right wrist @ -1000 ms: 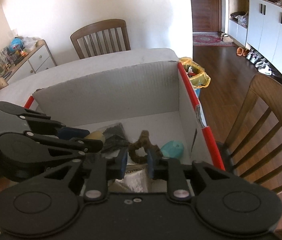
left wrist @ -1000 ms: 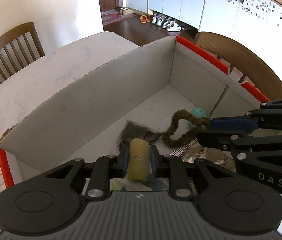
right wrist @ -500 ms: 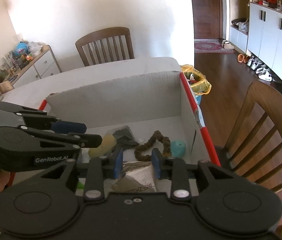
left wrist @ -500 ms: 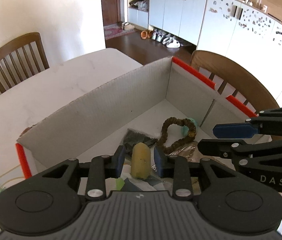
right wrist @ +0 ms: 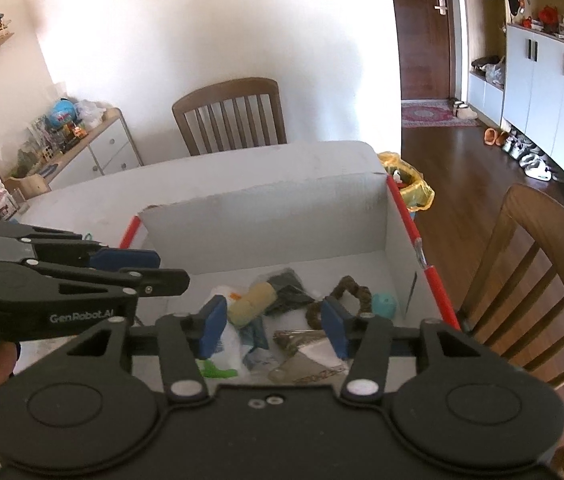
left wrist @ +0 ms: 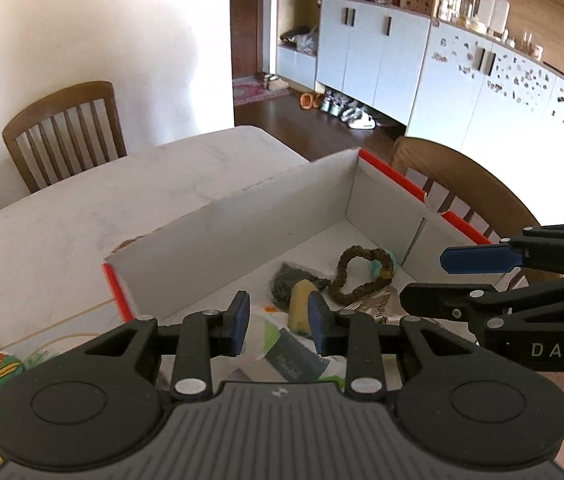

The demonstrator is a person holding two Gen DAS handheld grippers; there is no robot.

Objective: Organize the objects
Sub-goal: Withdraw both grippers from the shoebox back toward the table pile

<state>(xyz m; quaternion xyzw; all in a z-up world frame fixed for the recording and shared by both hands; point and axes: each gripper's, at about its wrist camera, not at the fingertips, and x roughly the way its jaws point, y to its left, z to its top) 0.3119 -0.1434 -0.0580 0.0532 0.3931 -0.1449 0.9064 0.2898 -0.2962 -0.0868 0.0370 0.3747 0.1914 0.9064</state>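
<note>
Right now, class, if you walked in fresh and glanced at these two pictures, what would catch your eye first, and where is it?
First, the big white cardboard box with red edges on the table, with a yellow foam roll, a brown scrunchie and a teal object among the wrappers on its floor. Next, the left gripper and right gripper, both open and empty, above its near side.

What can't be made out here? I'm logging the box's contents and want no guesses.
- Packets under the left gripper: left wrist view, fingers cover them, print unreadable.
- Teal object: scrunchie hides most in left view; shape unclear.
- Box near wall: hidden by both grippers' bodies.
</note>
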